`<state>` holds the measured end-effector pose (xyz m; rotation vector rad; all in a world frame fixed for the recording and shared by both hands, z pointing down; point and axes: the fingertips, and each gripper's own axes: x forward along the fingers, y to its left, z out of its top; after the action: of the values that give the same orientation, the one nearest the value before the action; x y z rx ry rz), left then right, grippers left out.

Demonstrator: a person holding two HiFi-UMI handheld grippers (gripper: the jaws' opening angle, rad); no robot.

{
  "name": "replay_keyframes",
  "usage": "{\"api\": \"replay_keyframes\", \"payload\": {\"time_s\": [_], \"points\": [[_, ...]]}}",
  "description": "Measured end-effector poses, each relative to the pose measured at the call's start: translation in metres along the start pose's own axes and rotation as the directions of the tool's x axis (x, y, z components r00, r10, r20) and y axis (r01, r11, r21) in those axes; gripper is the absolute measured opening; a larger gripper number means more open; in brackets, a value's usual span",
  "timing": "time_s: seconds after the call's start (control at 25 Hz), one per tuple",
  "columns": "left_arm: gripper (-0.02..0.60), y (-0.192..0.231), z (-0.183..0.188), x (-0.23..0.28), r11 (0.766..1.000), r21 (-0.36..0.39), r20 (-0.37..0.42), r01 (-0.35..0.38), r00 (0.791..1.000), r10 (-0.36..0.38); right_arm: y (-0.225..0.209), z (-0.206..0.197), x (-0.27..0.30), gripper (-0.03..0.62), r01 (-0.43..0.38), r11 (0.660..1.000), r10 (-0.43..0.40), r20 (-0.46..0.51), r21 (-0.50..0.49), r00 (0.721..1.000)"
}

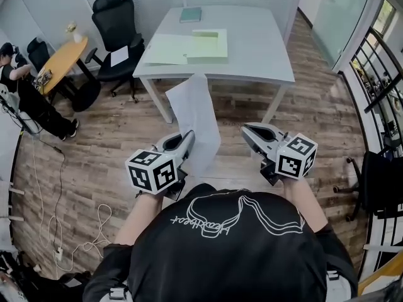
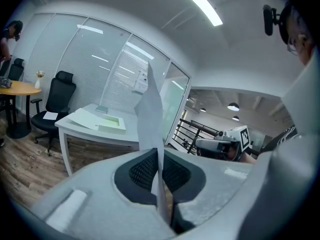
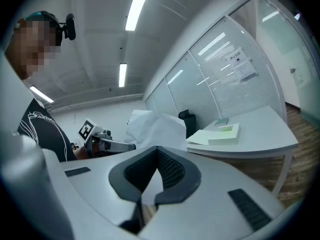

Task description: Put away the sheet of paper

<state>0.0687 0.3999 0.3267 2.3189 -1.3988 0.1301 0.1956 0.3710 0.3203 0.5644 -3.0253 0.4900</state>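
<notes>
Presently, white paper sheet (image 1: 196, 115) is pinched upright for carrying in closed jaws of left gripper (image 1: 189, 136); right gripper (image 1: 245, 129) jaws closed on nothing.

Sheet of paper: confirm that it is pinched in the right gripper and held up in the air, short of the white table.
Wrong side. The left gripper is the one with its jaws shut on the sheet of paper, as the left gripper view shows. The rest stands: the sheet is held up in the air, short of the white table.
</notes>
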Motion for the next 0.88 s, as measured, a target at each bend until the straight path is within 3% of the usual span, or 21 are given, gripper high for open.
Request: {"api": "replay_keyframes", "payload": {"time_s": [0.24,0.56,0.88], "points": [[0.012,0.014,-0.01,0.013,0.999,-0.047,-0.014,0.004,1.0,-0.004,-0.015,-0.018,0.002,0.006,0.018,0.999,-0.018,-0.014,0.026,1.0],[0.012,0.036,-0.017,0.046,0.997,-0.069,-0.049,0.027,0.998,-0.03,-0.05,-0.026,0.012,0.006,0.02,0.989,-0.024,0.023,0.149,0.999],[0.012,0.079,0.005,0.085,0.996,-0.076,-0.06,0.045,0.997,-0.05,-0.096,-0.017,0.043,0.008,0.061,0.984,-0.064,0.012,0.168,0.998]]}}
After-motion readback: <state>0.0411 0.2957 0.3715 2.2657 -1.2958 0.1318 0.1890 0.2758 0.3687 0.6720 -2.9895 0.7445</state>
